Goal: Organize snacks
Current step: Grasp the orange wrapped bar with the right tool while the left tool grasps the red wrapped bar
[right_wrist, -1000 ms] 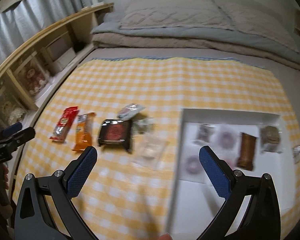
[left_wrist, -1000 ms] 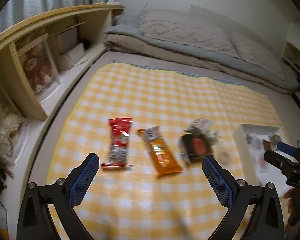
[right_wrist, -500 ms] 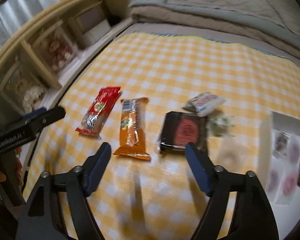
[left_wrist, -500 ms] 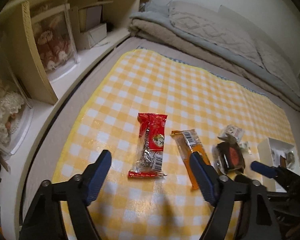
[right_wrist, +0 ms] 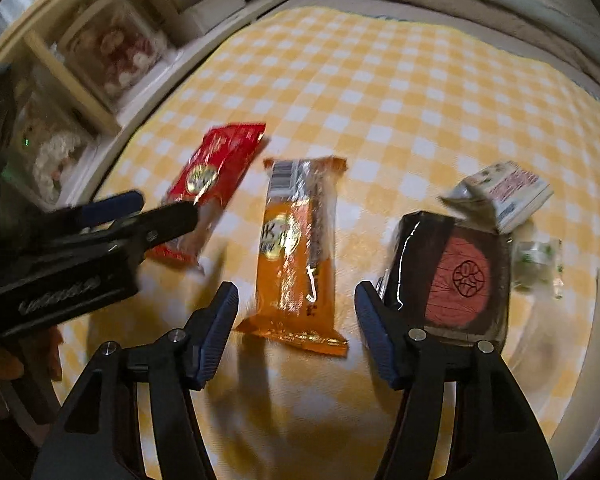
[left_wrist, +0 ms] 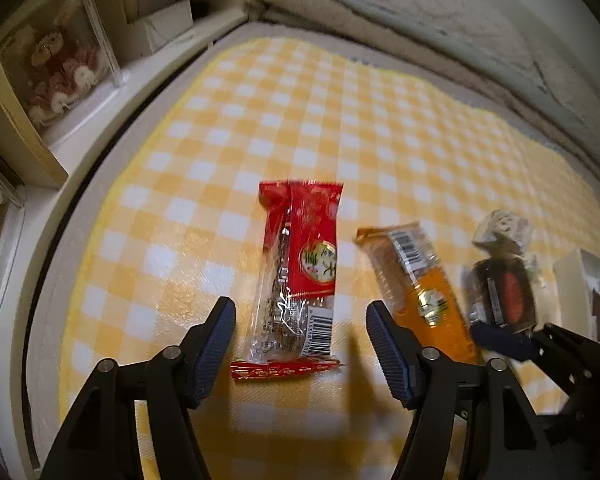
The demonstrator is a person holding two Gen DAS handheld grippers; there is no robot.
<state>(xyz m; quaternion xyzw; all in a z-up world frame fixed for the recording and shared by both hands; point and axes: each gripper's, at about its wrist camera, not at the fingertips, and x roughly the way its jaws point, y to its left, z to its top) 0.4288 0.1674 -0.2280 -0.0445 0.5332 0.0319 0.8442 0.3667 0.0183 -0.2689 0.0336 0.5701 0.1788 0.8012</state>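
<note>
On the yellow checked cloth [left_wrist: 340, 120] you have both tongs poised over separate snacks, evidently for a paired pickup. Your left gripper [left_wrist: 300, 344] straddles the lower end of the red packet [left_wrist: 300, 264]; its jaws have just been closing, half open, pads not yet touching. Your right gripper [right_wrist: 296, 332] likewise brackets the orange packet [right_wrist: 296, 248], jaws just closing, nothing gripped. Dark square packet [right_wrist: 456, 276] lies just beside the right jaw.
</note>
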